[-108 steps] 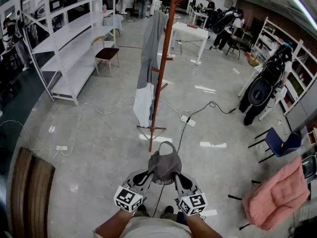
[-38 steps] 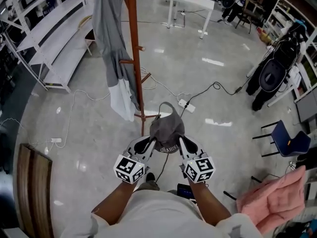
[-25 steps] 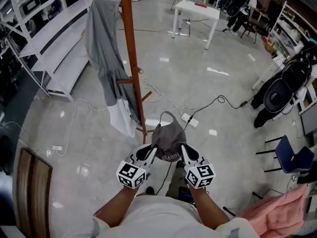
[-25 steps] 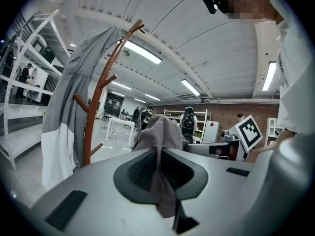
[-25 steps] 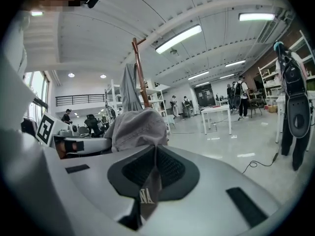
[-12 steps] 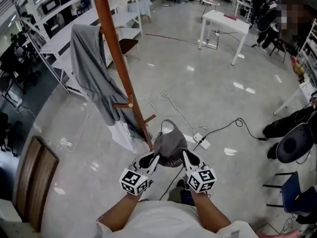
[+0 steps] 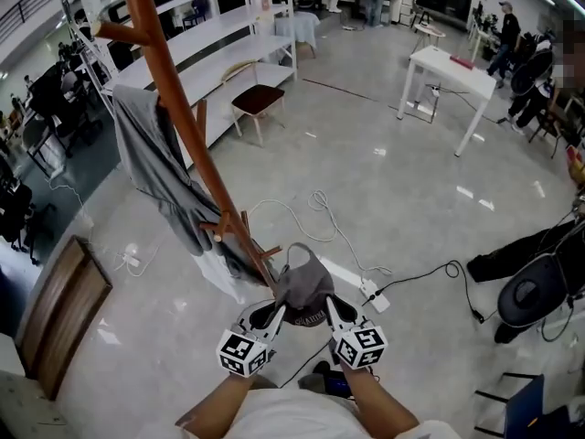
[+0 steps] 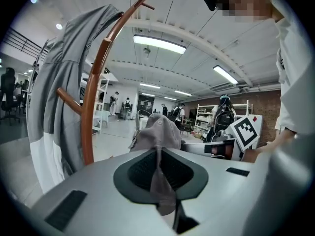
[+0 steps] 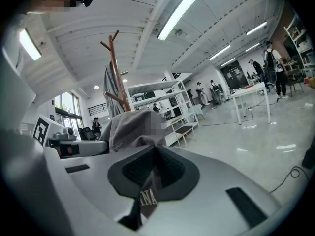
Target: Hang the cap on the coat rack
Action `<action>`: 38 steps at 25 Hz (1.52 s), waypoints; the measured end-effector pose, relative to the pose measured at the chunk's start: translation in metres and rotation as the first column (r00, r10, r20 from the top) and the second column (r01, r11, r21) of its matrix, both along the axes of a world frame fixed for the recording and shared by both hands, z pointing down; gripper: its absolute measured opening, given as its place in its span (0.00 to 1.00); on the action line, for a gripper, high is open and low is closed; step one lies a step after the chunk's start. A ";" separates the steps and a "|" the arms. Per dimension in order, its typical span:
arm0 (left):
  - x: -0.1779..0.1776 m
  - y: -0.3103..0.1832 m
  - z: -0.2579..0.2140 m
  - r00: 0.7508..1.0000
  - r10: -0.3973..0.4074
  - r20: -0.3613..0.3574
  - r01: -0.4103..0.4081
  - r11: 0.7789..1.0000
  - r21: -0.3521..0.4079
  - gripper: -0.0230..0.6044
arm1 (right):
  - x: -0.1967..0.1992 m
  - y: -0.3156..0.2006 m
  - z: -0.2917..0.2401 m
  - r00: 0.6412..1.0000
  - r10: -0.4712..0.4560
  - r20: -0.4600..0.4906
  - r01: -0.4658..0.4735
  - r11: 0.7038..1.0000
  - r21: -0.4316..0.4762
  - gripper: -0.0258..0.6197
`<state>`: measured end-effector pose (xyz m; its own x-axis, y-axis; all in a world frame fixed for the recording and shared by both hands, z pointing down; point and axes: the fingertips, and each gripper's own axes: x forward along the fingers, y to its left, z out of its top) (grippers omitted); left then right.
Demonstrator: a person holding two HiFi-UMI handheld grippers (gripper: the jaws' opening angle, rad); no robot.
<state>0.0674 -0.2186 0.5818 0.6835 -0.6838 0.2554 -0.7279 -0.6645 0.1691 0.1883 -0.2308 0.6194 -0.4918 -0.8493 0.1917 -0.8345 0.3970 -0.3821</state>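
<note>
The left tongs (image 7: 272, 313) and right tongs (image 7: 329, 309) were each clamped tight on an edge of the cap (image 7: 302, 284), holding it up between them, just beside the coat rack (image 7: 179, 122) pole. Four seconds earlier the rack had stood well ahead.

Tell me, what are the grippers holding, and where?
The cap, by its edge: the left hand-held gripper pinches the left side, and the right hand-held gripper pinches the right side, on the lettering.
</note>
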 end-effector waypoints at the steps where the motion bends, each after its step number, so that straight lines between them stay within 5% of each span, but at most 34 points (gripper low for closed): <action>1: 0.001 -0.003 0.001 1.000 -0.013 0.004 0.013 1.000 0.003 0.10 | 0.001 -0.004 0.002 1.000 -0.013 0.000 0.013 1.000 0.004 0.09; 14: -0.023 -0.057 0.069 0.990 -0.094 0.103 0.101 0.993 -0.063 0.10 | -0.042 -0.067 0.084 0.994 -0.081 -0.068 0.076 0.994 -0.078 0.09; 38: -0.038 -0.083 0.162 0.980 -0.155 0.125 0.177 0.966 -0.191 0.10 | -0.075 -0.122 0.195 0.982 -0.107 -0.155 0.065 0.965 -0.253 0.09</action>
